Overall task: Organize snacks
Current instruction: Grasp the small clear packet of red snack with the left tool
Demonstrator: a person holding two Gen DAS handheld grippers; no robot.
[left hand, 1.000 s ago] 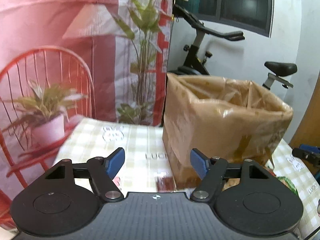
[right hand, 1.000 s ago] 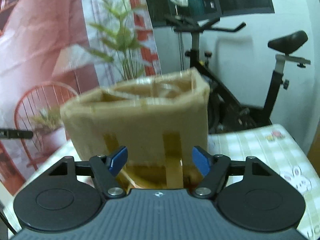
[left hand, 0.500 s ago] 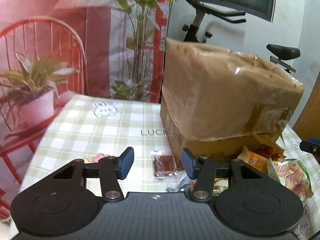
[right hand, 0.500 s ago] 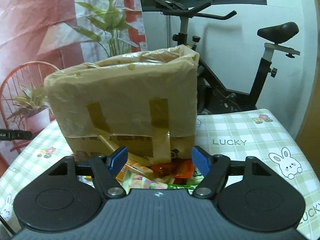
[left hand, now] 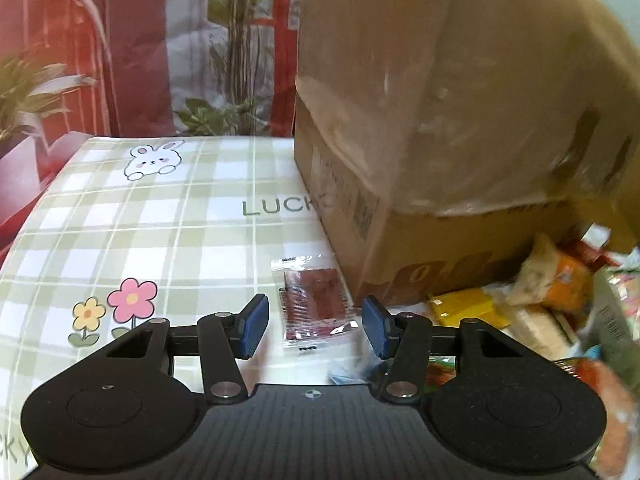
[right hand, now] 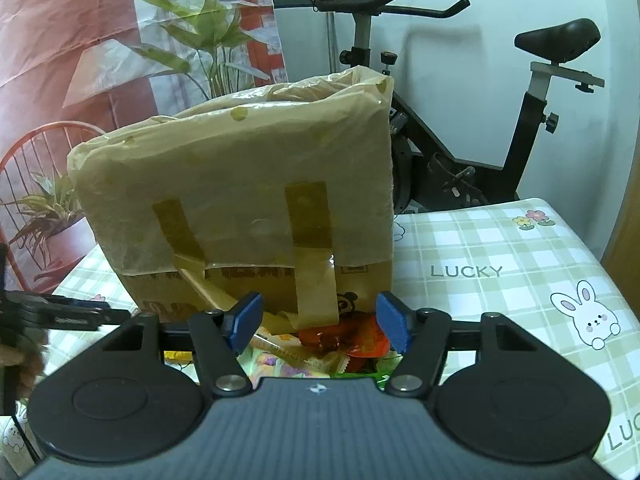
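Since the earlier frame my left gripper (left hand: 312,326) has dropped toward the red packet (left hand: 316,304), jaws apart, empty. Right gripper (right hand: 318,320) closing, nothing pinched. Risk: flat packet slides against the box (left hand: 440,140).

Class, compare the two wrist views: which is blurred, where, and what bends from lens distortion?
Left wrist view: motion blur smears the cardboard box and snack pile; the red packet stays fairly readable. Right wrist view: sharp throughout, though the fisheye curves the tablecloth edges.

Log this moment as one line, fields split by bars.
left gripper: open over dark red packet | right gripper: closing, nothing gripped, above snack pile | lined cardboard box: upright behind | phase: reaching
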